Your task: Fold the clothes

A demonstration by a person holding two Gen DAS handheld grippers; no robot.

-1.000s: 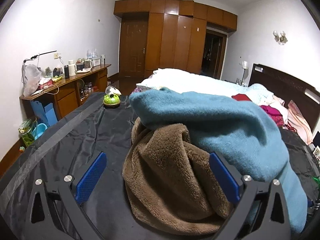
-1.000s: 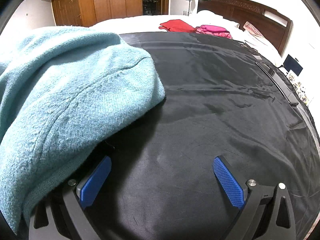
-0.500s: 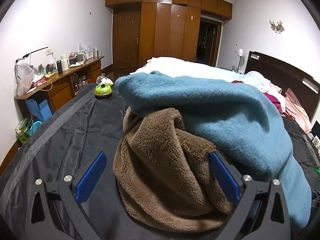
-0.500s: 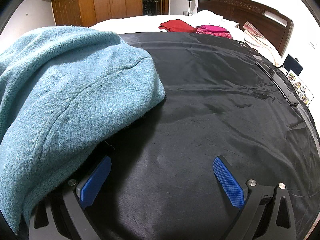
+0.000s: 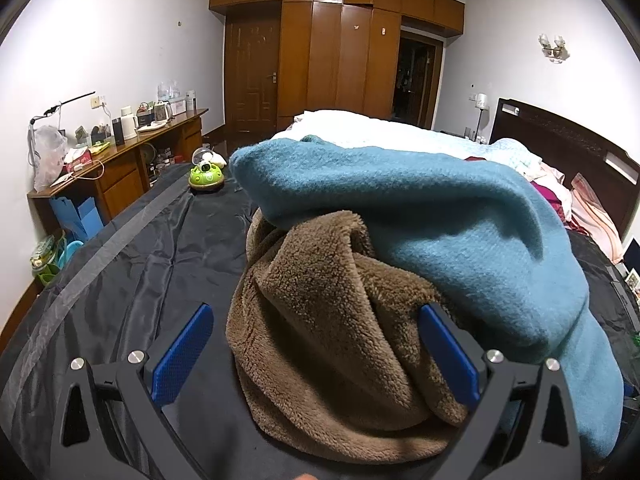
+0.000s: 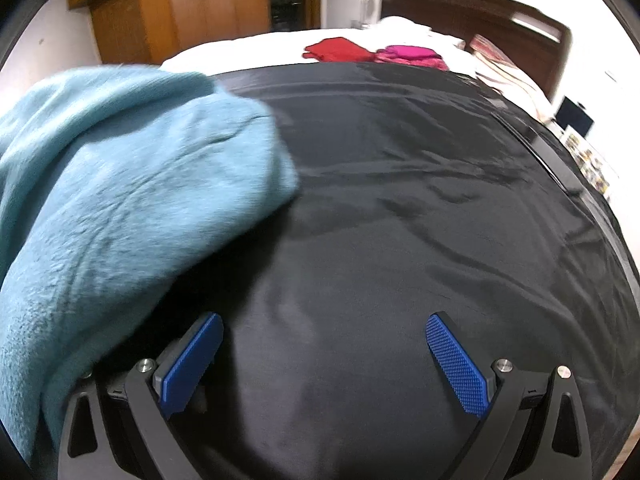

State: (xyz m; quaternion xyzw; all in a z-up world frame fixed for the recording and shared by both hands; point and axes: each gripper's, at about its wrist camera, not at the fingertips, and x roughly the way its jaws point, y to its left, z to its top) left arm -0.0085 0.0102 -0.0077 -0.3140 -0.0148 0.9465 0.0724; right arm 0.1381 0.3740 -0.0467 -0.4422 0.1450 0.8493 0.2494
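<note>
Your left gripper (image 5: 316,350) is gaping wide around the brown fleece (image 5: 336,340), clamping nothing. Your right gripper (image 6: 326,360) is hanging wide open over the black sheet (image 6: 420,200), gripping nothing, the blue sweater (image 6: 120,184) lying beside it.

Sweater (image 5: 460,232) atop fleece (image 5: 340,340) on sheet (image 5: 132,280), toy (image 5: 206,176) behind-left

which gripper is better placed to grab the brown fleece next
Left. The brown fleece already sits between the left gripper open fingers; the right gripper faces bare black sheet.

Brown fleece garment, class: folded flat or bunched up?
Bunched up. The brown fleece garment sits crumpled in a heap, partly under the teal sweater.
</note>
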